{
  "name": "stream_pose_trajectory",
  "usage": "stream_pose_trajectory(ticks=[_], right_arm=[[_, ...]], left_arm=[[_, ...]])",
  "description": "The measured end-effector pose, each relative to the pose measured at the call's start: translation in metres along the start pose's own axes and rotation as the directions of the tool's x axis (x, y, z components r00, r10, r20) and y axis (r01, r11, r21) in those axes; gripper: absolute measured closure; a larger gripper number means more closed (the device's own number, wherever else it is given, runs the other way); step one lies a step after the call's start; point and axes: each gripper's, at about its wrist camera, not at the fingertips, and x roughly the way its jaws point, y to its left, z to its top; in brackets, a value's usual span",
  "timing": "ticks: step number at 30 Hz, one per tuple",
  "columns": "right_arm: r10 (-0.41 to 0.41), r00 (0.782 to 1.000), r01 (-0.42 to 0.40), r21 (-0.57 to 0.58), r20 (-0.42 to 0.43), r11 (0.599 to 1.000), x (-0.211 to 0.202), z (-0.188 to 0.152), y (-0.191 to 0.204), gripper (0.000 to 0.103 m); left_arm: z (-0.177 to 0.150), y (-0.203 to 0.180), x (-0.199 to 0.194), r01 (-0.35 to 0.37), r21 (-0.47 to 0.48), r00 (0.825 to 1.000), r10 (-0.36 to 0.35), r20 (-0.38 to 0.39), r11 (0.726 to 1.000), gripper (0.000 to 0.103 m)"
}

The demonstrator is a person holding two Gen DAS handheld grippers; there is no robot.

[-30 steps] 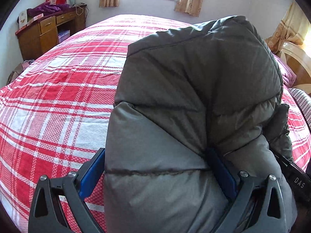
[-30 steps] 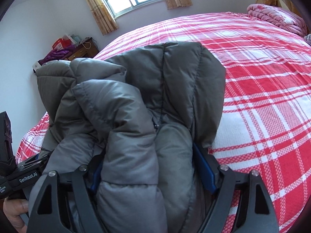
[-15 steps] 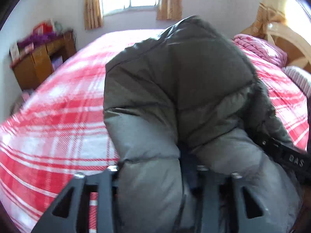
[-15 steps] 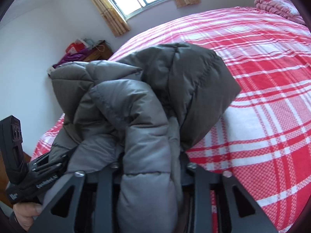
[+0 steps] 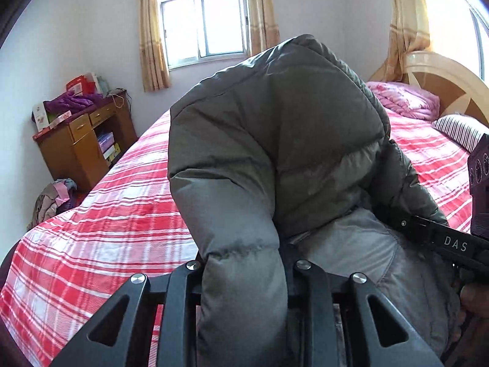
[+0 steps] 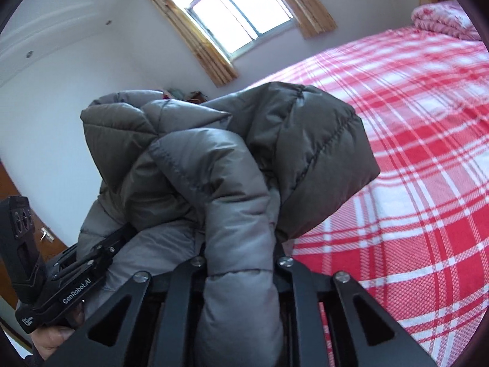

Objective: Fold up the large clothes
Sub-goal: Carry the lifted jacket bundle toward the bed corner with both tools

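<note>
Padding bulges between the fingers of the left gripper [image 5: 244, 275] in the left wrist view: its jaws are closing on a thick roll of the grey down jacket [image 5: 275, 140], pinched narrow around the quilted fabric. The jacket hangs over the red plaid bed [image 5: 116, 214], its bulk heaped up in front of the lens, likely so the garment clears the bedspread before the next fold. At the right edge the right gripper [image 5: 440, 238] reaches into the same bundle, which spreads the weight across two holds.

From the right wrist view, the right gripper [image 6: 241, 263] likewise closes its jaws on a puffy fold of the jacket [image 6: 232, 183], gap narrow. The left gripper [image 6: 91, 260] bites in at lower left, with a hand [image 6: 52, 342] beneath it. Two neighbouring grips probably keep the slippery shell from sliding open.
</note>
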Motion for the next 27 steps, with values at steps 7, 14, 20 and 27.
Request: stream_pose_trajectory(ticks=[7,14,20,27], right_arm=[[0.039,0.999,-0.039,-0.069,-0.001,0.997,0.001,0.003,0.034,0.087],[0.070,0.997,-0.071,-0.114,-0.016,0.991,0.014,0.004,0.055,0.087],[0.098,0.995,-0.103,-0.160,-0.036,0.982,0.030,0.008,0.073,0.087],[0.129,0.990,-0.139,-0.201,-0.066,0.970,0.046,0.009,0.090,0.087]], left_arm=[[-0.006,0.025,-0.017,-0.023,-0.057,1.000,0.023,0.006,0.998,0.078],[-0.011,0.056,-0.031,-0.046,-0.100,0.999,0.048,0.021,0.994,0.078],[-0.015,0.078,-0.038,-0.071,-0.135,0.997,0.075,0.028,0.988,0.078],[-0.021,0.101,-0.046,-0.097,-0.166,0.994,0.104,0.036,0.981,0.079]])
